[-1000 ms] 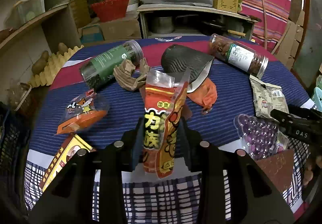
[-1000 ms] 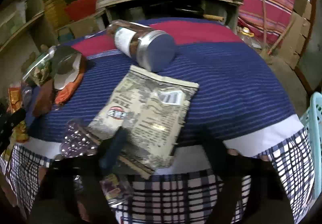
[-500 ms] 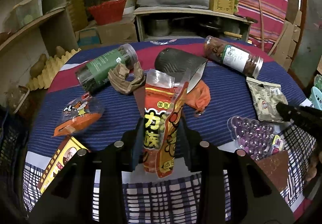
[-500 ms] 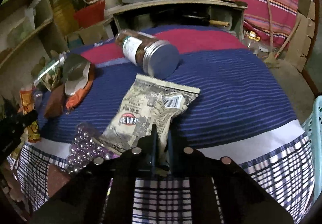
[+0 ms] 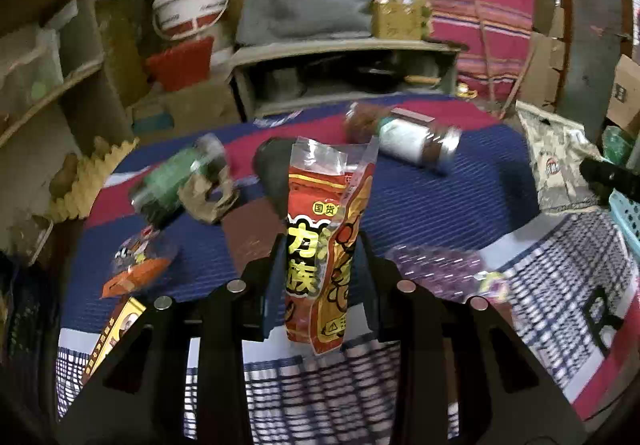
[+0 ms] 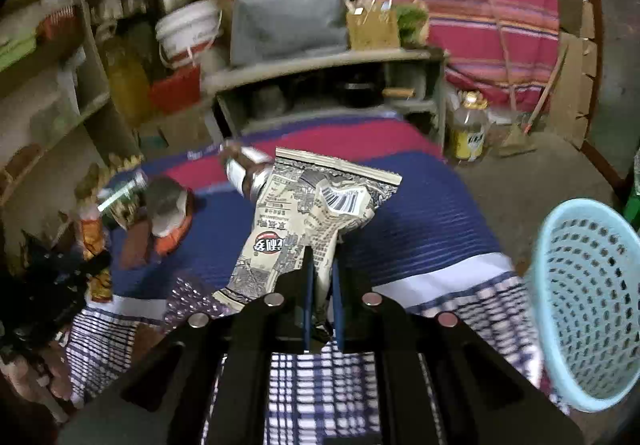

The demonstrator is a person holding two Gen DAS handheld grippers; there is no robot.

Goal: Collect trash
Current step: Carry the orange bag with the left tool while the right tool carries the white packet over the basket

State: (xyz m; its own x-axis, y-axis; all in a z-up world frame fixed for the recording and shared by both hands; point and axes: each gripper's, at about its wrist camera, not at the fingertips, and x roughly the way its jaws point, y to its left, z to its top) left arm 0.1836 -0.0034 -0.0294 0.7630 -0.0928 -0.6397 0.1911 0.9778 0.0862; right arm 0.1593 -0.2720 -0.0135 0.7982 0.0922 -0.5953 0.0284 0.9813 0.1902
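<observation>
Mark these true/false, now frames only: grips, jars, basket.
1. The left gripper is shut on the red-and-yellow plastic snack wrapper. True.
2. The right gripper is open and holds nothing. False: it is shut on the beige printed snack bag.
3. The light blue perforated plastic basket stands on the blue striped tablecloth. False: it is beside the table, off its edge.
4. The clear jar with the green label lies on its side. True.
</observation>
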